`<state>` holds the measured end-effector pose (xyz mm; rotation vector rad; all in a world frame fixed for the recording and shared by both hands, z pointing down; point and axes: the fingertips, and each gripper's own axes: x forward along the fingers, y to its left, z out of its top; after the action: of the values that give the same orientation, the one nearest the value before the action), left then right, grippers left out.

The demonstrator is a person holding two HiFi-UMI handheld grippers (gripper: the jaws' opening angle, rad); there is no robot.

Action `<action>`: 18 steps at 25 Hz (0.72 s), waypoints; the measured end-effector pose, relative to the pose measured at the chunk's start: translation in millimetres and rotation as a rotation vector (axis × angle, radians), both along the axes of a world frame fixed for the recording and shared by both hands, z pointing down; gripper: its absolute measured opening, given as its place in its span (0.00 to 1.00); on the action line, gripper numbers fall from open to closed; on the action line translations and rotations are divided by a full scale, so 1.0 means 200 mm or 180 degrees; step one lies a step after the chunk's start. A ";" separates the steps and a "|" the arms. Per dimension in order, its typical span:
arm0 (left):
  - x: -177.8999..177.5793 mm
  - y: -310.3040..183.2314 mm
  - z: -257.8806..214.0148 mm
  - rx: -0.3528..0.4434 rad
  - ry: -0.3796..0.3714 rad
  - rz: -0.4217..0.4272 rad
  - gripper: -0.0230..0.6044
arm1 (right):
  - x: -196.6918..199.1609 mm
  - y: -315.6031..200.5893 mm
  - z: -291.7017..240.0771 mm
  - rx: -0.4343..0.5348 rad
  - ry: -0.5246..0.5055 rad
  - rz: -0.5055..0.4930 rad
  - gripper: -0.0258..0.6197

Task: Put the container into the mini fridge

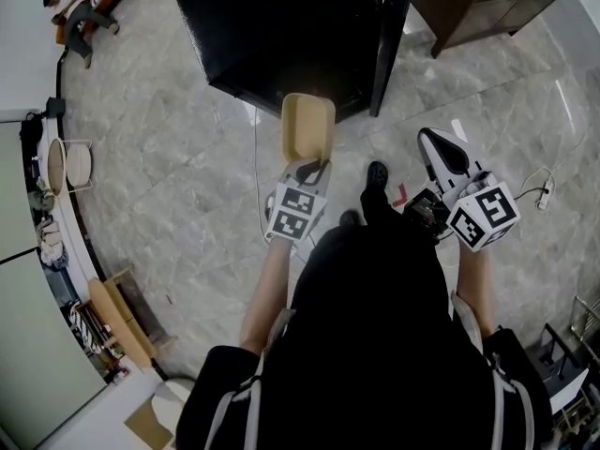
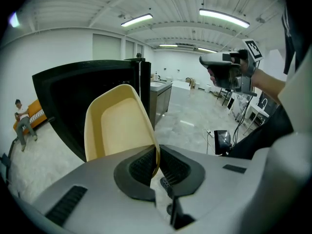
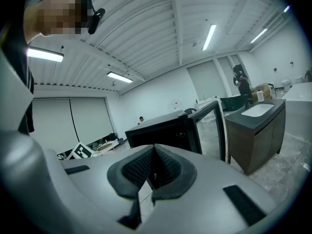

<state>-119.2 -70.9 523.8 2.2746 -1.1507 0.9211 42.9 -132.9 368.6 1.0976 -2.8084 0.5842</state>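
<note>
Out in front of the black mini fridge (image 1: 272,26), the container (image 1: 307,125) is up in the air, over the floor and still outside the fridge. It is a pale yellow tray with round corners and nothing in it. The left gripper (image 1: 307,169) holds it by one edge. In the left gripper view its dark fingers (image 2: 139,167) are pressed tight on the thin rim, one on each side, and the tray sticks up and tips a little to the left. The right gripper (image 1: 433,143) is off to the side, well apart from the tray. Its fingers (image 3: 134,172) are together with nothing between them. Each gripper has a cube (image 1: 298,212) with black and white square marks on it. The fridge door (image 1: 392,36) is open and has a glass pane in a black frame. Just past the door stands a dark brown cabinet (image 3: 258,126) with a sink on top. The floor (image 1: 187,176) is grey stone. Far away, a person (image 2: 22,121) sits on an orange bench.
</note>
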 end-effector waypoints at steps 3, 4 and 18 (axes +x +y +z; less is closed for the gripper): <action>0.00 -0.07 0.04 -0.0053 -0.0043 -0.0028 0.11 | -0.02 -0.08 -0.01 0.0022 -0.0034 -0.0102 0.07; 0.01 -0.09 0.05 -0.0064 -0.0056 -0.0042 0.11 | -0.02 -0.10 0.00 0.0031 -0.0040 -0.0139 0.07; 0.01 -0.40 0.30 -0.0275 -0.0262 -0.0033 0.11 | -0.07 -0.21 0.10 -0.0137 0.0036 -0.0336 0.07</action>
<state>-117.8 -150.3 583.3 2.1782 -1.1331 1.0485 29.7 -175.5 388.0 0.9353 -2.8093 0.6228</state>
